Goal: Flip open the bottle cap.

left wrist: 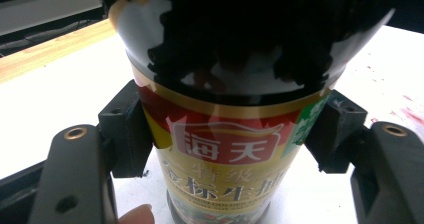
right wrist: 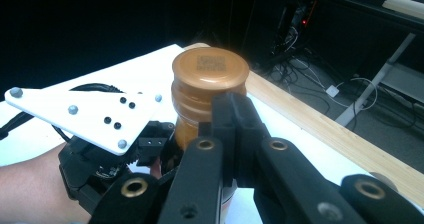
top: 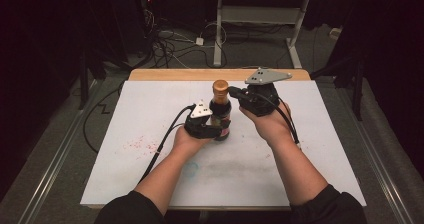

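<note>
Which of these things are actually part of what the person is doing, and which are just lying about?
In use:
sauce bottle
bottle cap
left gripper, clamped on the bottle
right gripper, by the cap

Lying about:
red specks
floor cables

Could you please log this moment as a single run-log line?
left tool: shut on sauce bottle body, upright on white board | right tool: closed, beside copper cap | cap on
</note>
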Tool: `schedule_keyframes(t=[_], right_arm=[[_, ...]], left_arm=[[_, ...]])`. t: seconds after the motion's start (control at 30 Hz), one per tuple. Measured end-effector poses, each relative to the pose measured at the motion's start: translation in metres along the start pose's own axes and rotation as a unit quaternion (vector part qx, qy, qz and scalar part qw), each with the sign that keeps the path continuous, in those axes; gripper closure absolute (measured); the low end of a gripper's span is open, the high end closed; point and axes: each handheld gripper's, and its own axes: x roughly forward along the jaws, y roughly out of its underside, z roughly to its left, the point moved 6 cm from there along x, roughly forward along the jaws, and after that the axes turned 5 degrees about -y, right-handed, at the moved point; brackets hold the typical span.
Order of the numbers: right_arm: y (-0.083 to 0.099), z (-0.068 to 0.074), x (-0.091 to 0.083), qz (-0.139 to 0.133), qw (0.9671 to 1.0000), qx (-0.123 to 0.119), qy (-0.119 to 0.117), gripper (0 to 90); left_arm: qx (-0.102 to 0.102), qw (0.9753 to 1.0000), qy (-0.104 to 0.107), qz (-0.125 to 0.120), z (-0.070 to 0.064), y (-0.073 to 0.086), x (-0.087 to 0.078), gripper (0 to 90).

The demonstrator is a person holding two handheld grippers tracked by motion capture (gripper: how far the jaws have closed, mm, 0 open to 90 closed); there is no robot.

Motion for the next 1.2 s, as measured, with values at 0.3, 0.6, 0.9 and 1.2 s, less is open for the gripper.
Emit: schedule_keyframes(t=[0.3, 0.6, 0.9, 1.2], right_arm=[[-0.001, 0.000, -0.001, 0.012, 0.9999, -0.004, 0.002, 90.0], [-0.003, 0.000, -0.001, 0.020, 0.9998, -0.007, 0.003, 90.0], [-0.008, 0.001, -0.001, 0.035, 0.9993, -0.015, 0.004, 90.0], [-0.026, -0.002, -0.018, -0.038, 0.9993, 0.001, -0.002, 90.0]], left_arm=[[0.005, 1.0000, -0.004, 0.003, -0.001, 0.000, 0.001, 29.7], [0.006, 1.0000, -0.006, 0.005, -0.001, 0.001, 0.001, 29.9], [0.011, 0.9999, -0.002, 0.010, 0.000, 0.001, 0.001, 30.6], [0.011, 0.9999, 0.001, 0.004, -0.001, 0.001, 0.001, 29.5]])
